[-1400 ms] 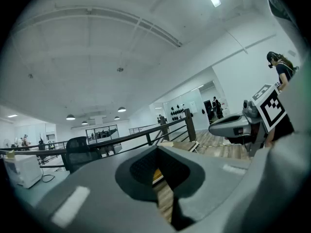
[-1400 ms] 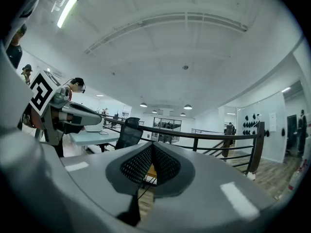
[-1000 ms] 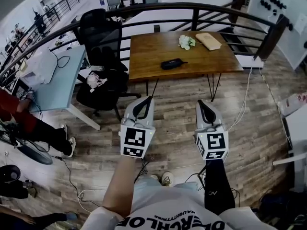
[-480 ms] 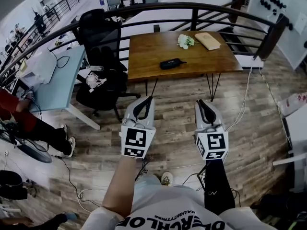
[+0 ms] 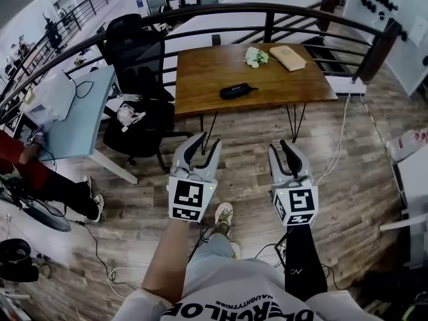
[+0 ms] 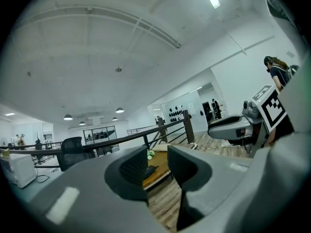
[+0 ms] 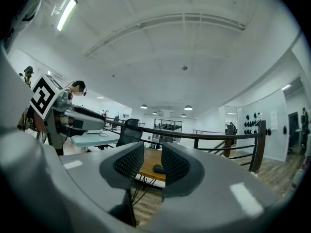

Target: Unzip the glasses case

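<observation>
The black glasses case (image 5: 238, 91) lies zipped on the wooden table (image 5: 294, 85), far ahead of both grippers. My left gripper (image 5: 204, 146) is held level over the floor, its jaws wide apart after just opening, with nothing between them. My right gripper (image 5: 282, 151) hangs beside it, its jaws also just opened, though less wide, and empty. In the left gripper view the case (image 6: 149, 171) shows small in the gap of the left gripper (image 6: 158, 164). The right gripper view has the case (image 7: 159, 168) far off between the fingers of the right gripper (image 7: 153, 161).
White flowers (image 5: 255, 57) and a tan pouch (image 5: 287, 57) lie at the table's far side. A black office chair (image 5: 137, 52) and a light blue desk (image 5: 73, 112) stand to the left. A curved dark railing (image 5: 267, 9) runs behind. Cables trail on the wooden floor.
Both grippers' jaws went from shut to open, the left wider than the right. A shoe has stepped forward under the left gripper. Neither hand has shifted much.
</observation>
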### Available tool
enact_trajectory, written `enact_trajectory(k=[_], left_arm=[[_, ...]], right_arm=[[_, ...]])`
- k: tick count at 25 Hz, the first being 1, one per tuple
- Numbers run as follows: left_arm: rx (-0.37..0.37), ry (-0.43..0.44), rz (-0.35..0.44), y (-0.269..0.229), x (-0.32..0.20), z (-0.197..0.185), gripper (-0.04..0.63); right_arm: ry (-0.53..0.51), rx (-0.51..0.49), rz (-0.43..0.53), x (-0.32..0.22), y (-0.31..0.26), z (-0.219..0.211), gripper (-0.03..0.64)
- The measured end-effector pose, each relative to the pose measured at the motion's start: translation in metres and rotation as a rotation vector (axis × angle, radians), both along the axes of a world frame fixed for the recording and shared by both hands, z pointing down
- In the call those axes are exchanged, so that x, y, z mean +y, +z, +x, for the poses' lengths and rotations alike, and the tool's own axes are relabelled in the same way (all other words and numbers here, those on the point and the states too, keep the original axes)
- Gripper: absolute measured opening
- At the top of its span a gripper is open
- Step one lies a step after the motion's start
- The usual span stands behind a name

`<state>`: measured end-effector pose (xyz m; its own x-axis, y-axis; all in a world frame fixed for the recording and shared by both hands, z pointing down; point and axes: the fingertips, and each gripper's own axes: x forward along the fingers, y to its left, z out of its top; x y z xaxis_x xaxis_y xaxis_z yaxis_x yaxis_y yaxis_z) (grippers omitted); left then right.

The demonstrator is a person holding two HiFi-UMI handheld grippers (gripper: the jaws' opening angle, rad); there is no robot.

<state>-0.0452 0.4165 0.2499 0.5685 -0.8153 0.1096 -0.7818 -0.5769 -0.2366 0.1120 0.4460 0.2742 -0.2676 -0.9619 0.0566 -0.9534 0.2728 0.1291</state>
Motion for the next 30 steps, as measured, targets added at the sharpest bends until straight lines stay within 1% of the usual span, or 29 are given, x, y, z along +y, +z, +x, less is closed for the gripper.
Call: enact_trajectory(k=[3, 7, 17, 23, 30], left_arm=[[0.0, 0.01, 0.001, 0.002, -0.016, 0.005, 0.236], [0.005, 0.022, 0.0, 0.008, -0.049, 0.011, 0.236], [0.011, 0.037, -0.008, 0.013, -0.164, 0.023, 0.236], [0.022, 0.062, 0.001, 0.008, -0.232, 0.033, 0.236], [0.015, 0.088, 0.006, 0.008, -0.29, 0.04, 0.236]], right_arm=[[0.003, 0.003, -0.001, -0.014, 0.002, 0.004, 0.144], [0.005, 0.011, -0.006, -0.048, 0.007, 0.009, 0.146], [-0.011, 0.039, -0.028, -0.161, 0.008, 0.014, 0.147], [-0.003, 0.044, -0.022, -0.227, 0.001, 0.019, 0.147], [0.01, 0.048, -0.025, -0.283, 0.001, 0.024, 0.147]])
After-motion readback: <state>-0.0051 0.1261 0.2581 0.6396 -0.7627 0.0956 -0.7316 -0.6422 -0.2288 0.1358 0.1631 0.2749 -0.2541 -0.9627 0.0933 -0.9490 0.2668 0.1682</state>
